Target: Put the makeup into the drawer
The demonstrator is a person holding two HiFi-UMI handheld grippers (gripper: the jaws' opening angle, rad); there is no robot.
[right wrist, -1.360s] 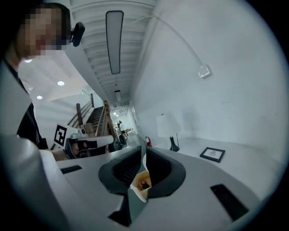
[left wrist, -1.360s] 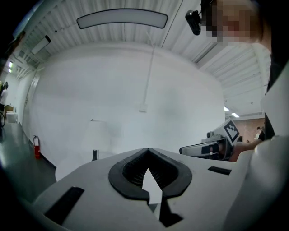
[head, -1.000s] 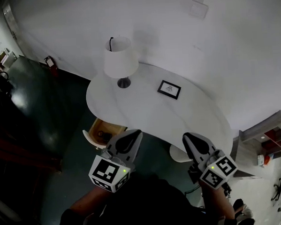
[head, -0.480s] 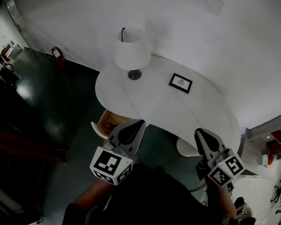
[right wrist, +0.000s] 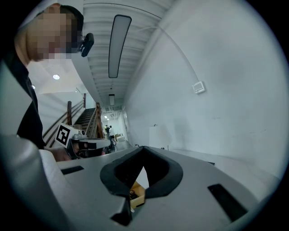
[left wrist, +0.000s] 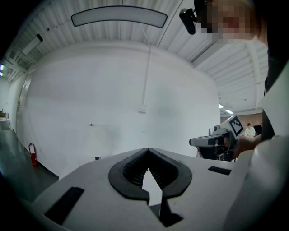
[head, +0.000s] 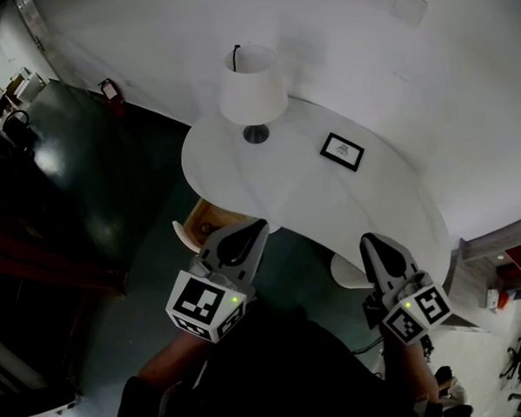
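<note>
the left gripper (left wrist: 147, 150) has its jaws pressed together: the tips meet, and only a narrow diamond of daylight shows between the ribbed black pads, with nothing in it. the right gripper (right wrist: 143, 148) is closed the same way, tips touching, pads empty. through the small gap under its tips a wood-coloured open drawer (right wrist: 137, 195) shows, and inside it lies a small dark item (right wrist: 131, 194) – too small to say which piece of makeup it is.

in the head view both grippers are held side by side, well apart, pointing toward the near edge of a white rounded table (head: 295, 197). each carries its marker cube (head: 205, 306) at the back, close to the person's dark sleeves. the left one's tips sit just over the drawer, which is pulled out from under the table's left end, its wooden inside open to view. the right one's tips reach the table's near edge further right.

on the table top stand a white-shaded lamp (head: 252, 86) near the far left – and a small black picture frame (head: 341, 151) to its right, apart from it. behind rises a plain white wall (head: 339, 51); a red fire extinguisher (head: 108, 87) stands at its foot on the dark floor (head: 94, 194).
</note>
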